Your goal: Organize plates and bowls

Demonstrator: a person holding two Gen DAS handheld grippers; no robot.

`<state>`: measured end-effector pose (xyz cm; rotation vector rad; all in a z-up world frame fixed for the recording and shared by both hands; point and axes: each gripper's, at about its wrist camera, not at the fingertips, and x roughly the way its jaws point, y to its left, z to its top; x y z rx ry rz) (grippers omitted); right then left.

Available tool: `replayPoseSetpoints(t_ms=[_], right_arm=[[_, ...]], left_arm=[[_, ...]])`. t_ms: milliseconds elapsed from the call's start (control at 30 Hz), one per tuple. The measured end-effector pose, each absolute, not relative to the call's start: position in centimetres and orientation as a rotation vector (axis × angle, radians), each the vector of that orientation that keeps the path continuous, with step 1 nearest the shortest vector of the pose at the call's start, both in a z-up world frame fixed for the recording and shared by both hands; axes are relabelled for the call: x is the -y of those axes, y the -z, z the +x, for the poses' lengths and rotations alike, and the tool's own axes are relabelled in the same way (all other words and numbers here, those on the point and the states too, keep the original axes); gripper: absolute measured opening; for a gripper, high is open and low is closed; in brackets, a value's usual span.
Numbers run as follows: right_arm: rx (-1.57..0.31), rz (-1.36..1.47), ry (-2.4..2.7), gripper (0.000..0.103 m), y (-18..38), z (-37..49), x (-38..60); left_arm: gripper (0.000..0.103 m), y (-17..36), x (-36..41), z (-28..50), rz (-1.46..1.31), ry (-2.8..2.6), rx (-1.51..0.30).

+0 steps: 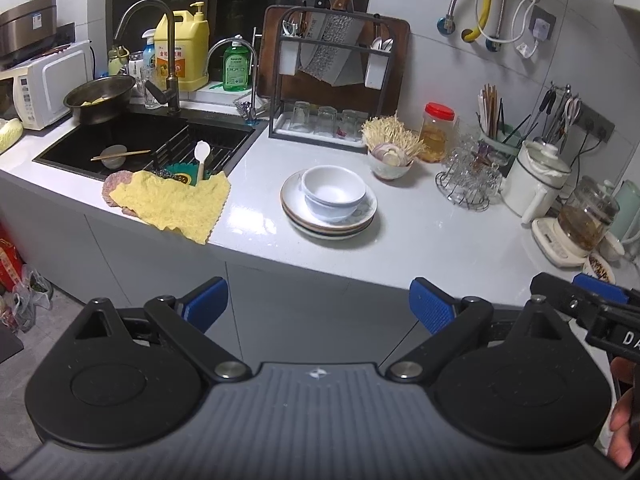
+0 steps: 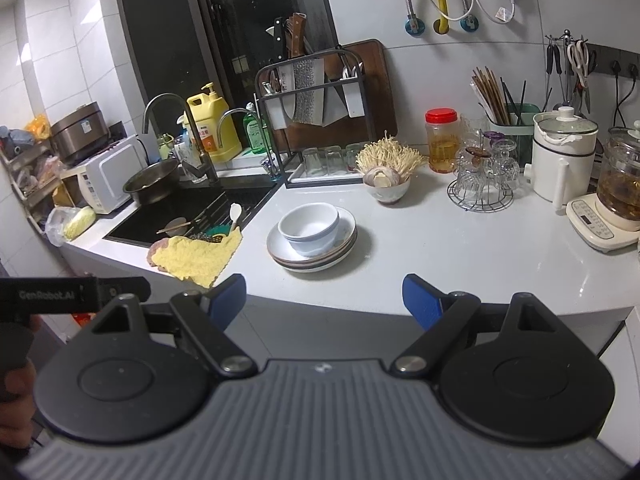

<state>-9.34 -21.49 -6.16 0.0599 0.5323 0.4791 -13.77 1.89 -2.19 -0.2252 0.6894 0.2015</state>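
Ceramic nested bowls [image 1: 333, 192] atop stacked plates [image 1: 328, 222] look fragile, slippery; grip the rim at three o'clock. Both hand-held grippers, left [image 1: 318, 302] and right [image 2: 324, 298], gape empty.

The left gripper [image 1: 318, 300] is held tilted downward, its blue-padded jaws spread wide with nothing between them. The right gripper [image 2: 324, 300] is held likewise, jaws wide apart and empty. Each gripper is seen just beside the other, with fingers [image 1: 620, 428] glimpsed on a handle
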Motion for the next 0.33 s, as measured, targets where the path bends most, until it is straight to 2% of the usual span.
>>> replayPoseSetpoints(t_ms=[333], right_arm=[[-0.526, 0.063, -0.484, 0.087, 6.15, -9.23, 20.86]], left_arm=[[0.099, 2.12, -2.53, -14.16, -0.222, -0.216, -0.698]])
